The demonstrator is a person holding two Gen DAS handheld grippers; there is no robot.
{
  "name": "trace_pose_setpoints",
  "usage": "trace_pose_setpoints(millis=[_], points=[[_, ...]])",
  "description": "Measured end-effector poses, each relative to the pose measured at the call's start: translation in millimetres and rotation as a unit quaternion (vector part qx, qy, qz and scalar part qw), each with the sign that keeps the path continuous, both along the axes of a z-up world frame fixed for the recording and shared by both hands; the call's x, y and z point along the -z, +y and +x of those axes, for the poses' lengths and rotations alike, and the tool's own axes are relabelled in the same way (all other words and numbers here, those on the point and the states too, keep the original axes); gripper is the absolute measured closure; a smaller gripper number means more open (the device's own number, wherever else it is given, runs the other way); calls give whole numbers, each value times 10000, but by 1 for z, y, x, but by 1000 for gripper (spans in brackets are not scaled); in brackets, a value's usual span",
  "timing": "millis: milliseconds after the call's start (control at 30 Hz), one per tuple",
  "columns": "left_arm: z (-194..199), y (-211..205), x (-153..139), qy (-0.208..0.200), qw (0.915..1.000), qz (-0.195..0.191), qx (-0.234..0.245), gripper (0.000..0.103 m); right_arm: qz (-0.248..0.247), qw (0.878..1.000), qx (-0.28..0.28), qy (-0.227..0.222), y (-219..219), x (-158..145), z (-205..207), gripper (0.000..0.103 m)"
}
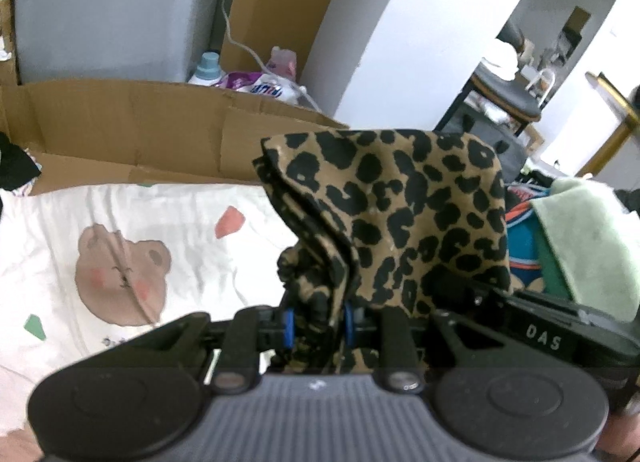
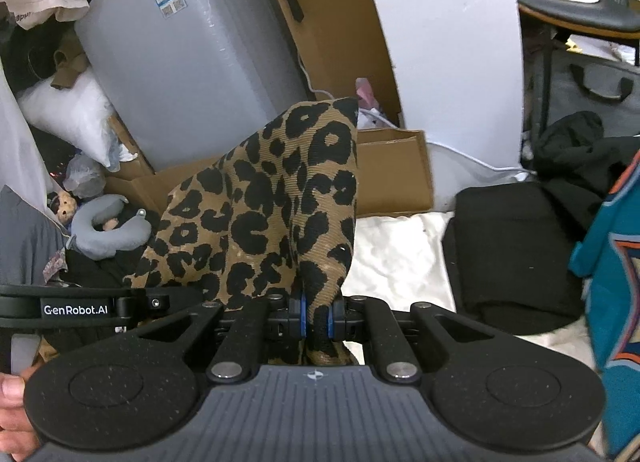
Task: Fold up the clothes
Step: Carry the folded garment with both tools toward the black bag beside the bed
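Note:
A leopard-print garment (image 1: 408, 213), tan with black spots, is held up between both grippers above the bed. My left gripper (image 1: 318, 324) is shut on a bunched fold of it, and the cloth rises and drapes to the right over the other gripper's body (image 1: 540, 330). In the right wrist view the same leopard-print garment (image 2: 272, 205) stands up from my right gripper (image 2: 316, 322), which is shut on its edge, and it spreads left over the left gripper's body (image 2: 76, 308). Both pairs of fingertips are mostly hidden by cloth.
A white bedsheet with a bear print (image 1: 124, 262) lies below. Cardboard (image 1: 140, 125) lines the far side. A green towel (image 1: 592, 246) and teal jersey (image 2: 616, 262) sit at the right, folded black clothes (image 2: 516, 250) on the bed, a grey wrapped appliance (image 2: 188, 61) behind.

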State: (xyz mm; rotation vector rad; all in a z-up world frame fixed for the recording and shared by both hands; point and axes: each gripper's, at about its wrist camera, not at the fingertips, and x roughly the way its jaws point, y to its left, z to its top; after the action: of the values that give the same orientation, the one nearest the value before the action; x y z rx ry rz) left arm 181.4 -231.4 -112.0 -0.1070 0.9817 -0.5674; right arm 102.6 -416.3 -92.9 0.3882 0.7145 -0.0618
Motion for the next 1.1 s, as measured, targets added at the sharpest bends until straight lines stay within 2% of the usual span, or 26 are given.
trace_pose_setpoints(millis=[67,267,500,800,1100], points=[[-7,-1,-4,54,9998,-166,-82,79,-92,10000,19,-20,-3,-10,-12,95],[-30,-27,-20,-268,9990,-89,354,79,-348,9992,160,-116,-16,-34,-45,95],[-34,-54,-23,-381,9977,-100,559,79,-464,9982,307,-208,-39,-42,-62,95],[-35,-99,-8,-411,9960,-86,795,79,-483,9962,712,-160,-77,-22,-67,95],[-20,-141,29,-160,9955,-263,898,79,-496,9942,957,-52,-126,9,-63,95]])
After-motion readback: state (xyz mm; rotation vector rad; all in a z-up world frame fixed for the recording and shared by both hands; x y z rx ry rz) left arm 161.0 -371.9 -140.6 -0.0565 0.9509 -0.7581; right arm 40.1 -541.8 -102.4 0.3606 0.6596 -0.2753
